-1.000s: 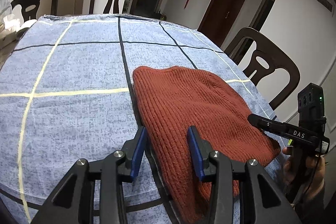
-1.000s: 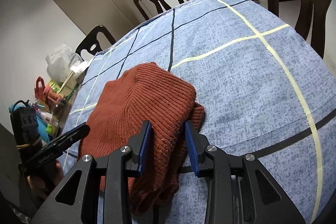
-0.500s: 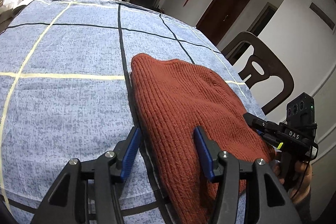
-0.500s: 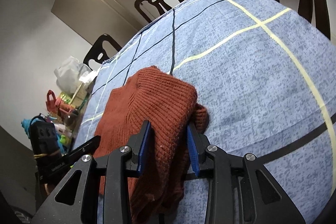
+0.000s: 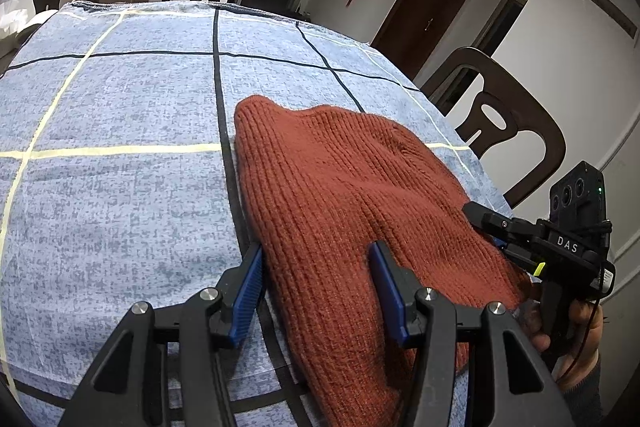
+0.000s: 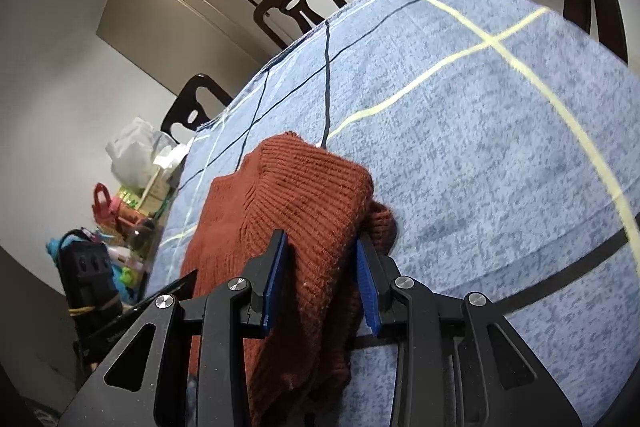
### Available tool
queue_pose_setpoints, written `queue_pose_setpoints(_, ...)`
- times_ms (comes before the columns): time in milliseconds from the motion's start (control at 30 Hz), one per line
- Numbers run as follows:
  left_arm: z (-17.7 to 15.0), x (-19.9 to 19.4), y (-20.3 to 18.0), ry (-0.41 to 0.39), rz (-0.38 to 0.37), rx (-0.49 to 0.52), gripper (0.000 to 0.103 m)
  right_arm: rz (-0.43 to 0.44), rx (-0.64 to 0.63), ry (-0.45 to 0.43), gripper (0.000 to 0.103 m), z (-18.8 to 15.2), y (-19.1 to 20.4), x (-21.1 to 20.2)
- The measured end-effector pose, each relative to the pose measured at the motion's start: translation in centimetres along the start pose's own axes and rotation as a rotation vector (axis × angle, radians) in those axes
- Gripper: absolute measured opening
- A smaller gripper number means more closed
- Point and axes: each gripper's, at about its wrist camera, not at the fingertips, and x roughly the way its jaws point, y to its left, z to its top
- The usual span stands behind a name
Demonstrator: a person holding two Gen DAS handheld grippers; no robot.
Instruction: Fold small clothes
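Note:
A rust-red knitted sweater lies folded on the blue checked tablecloth near the table's front edge. My left gripper is open, with its fingers either side of the sweater's near left edge. My right gripper holds a bunched part of the sweater between its blue pads, and that end of the cloth hangs below them. The right gripper also shows in the left wrist view at the sweater's right end.
Dark wooden chairs stand around the table. Bags, bottles and clutter sit off the table's left side in the right wrist view. The cloth-covered table stretches far beyond the sweater.
My left gripper's jaws have spread wider around the sweater's edge. My right gripper has tilted upward with the sweater end between its pads.

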Motion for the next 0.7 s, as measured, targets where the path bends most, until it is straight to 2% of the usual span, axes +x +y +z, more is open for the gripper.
queue_pose_setpoints(300,0.1,0.3,-0.2,0.002,0.003,0.010,0.056,0.059,0.041,0.050,0.034,0.7,-0.2,1.0)
queue_pose_setpoints(500,0.2,0.5,-0.8,0.001,0.025,0.021,0.056,0.027,-0.026,0.076,0.031,0.6,0.9,1.1)
queue_pose_setpoints(567,0.2,0.6,-1.2,-0.003,0.035,0.033,0.052,0.024,-0.035,0.078,0.024,0.7,1.2,1.0)
queue_pose_setpoints(700,0.3,0.3,-2.3,-0.023,0.065,0.081,0.043,0.002,-0.074,0.068,0.019,0.7,2.0,0.6)
